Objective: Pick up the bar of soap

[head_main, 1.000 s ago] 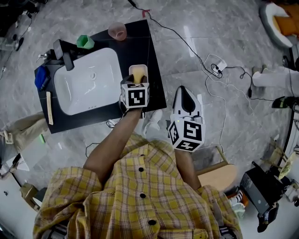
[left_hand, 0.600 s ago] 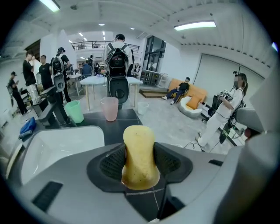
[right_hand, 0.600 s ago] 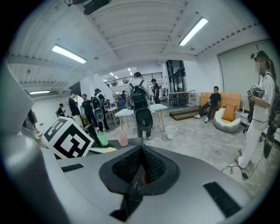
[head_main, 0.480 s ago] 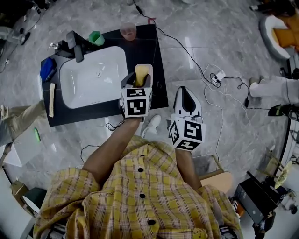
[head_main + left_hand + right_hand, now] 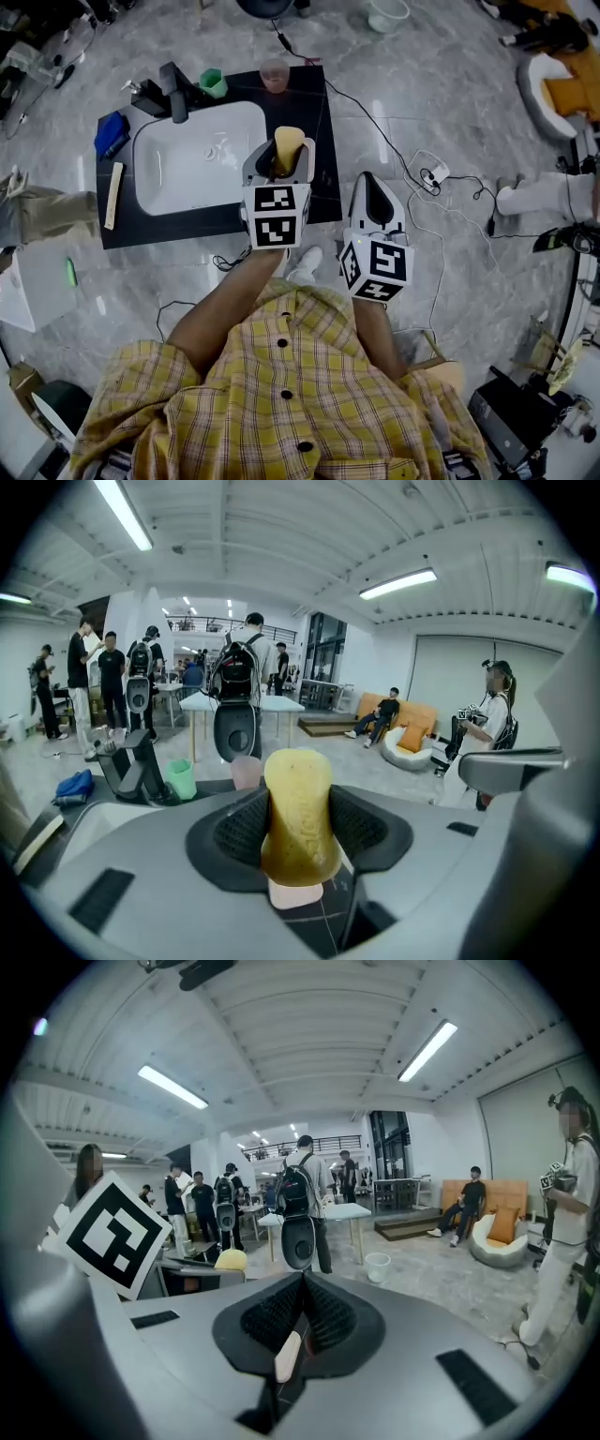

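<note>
Over the black counter (image 5: 302,94), the left gripper (image 5: 287,157) is clamping the bar of soap (image 5: 298,817), apparently completing the pick. The right gripper (image 5: 298,1321) is idling, jaws pressed together. Next, hold the soap steady.

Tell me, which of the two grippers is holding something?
The left gripper: its jaws clamp the yellow bar of soap. The right gripper has its jaws shut, empty.

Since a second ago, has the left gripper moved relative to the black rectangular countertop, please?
Yes. The left gripper, shut on the yellow bar of soap, has drawn back toward the person: its marker cube now overhangs the black countertop's front edge.
</note>
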